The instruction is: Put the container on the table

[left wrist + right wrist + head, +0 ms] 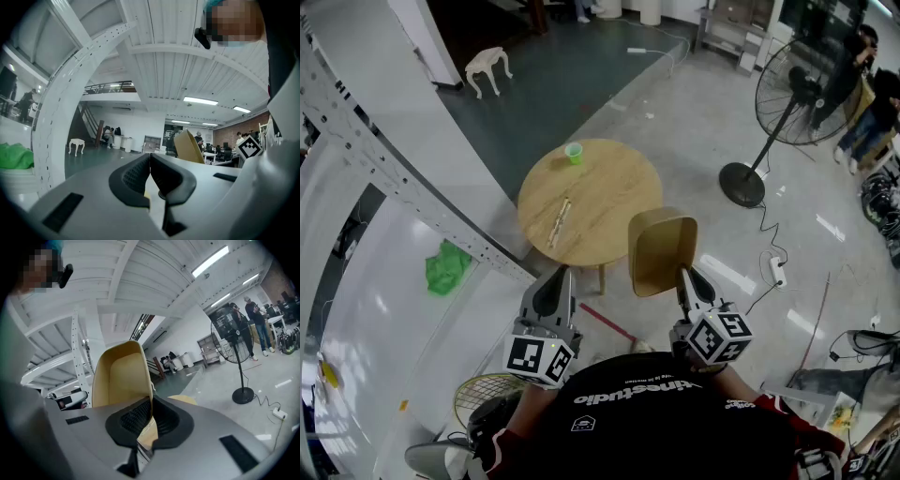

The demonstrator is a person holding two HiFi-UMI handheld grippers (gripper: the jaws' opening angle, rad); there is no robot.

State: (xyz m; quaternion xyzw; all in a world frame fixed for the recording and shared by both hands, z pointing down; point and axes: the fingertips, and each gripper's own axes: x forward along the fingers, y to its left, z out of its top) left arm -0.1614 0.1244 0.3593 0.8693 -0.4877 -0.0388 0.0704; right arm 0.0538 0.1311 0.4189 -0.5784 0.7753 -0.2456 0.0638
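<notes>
The container (661,248) is a tan, rounded-corner tub, held upright in the air just off the near right edge of the round wooden table (619,202). My right gripper (686,274) is shut on its rim; in the right gripper view the pads pinch the tub wall (119,376) at the jaws (151,405). To its left, at about the same height, my left gripper (562,273) is shut with nothing in it. The left gripper view shows its closed jaws (150,161) and the container (190,146) off to the right.
A green cup (574,153) and a pale stick (560,222) lie on the table. A standing fan (792,94) is at the right and a power strip (776,270) lies on the floor. A white truss beam (412,197) crosses the left, by a green bag (447,265).
</notes>
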